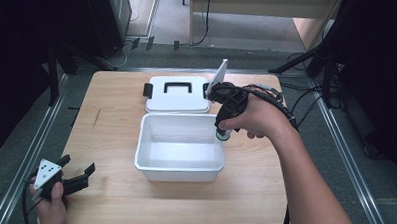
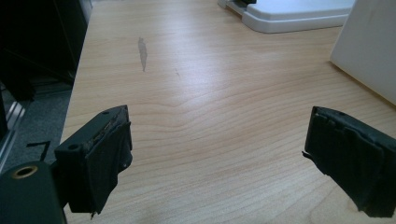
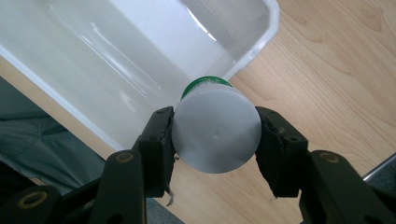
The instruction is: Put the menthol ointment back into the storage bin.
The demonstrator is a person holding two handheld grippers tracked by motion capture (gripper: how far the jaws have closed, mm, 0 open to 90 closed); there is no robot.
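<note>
My right gripper (image 3: 215, 135) is shut on a white bottle with a green cap (image 3: 215, 130), cap pointing away from the camera. In the high view this gripper (image 1: 223, 133) hangs over the right rim of an open white tub (image 1: 153, 166), with the bottle's green end (image 1: 221, 136) poking out below the hand. The tub's inside (image 3: 116, 56) looks bare. My left gripper (image 1: 79, 178) rests at the table's front left corner; its jaws (image 2: 217, 158) stand wide apart with bare wood between them.
A white lid with a black handle (image 1: 177, 92) lies flat behind the tub. The wooden table (image 1: 111, 120) has bare room left of the tub. Dark stands and cables surround the table; metal floor rails run along both sides.
</note>
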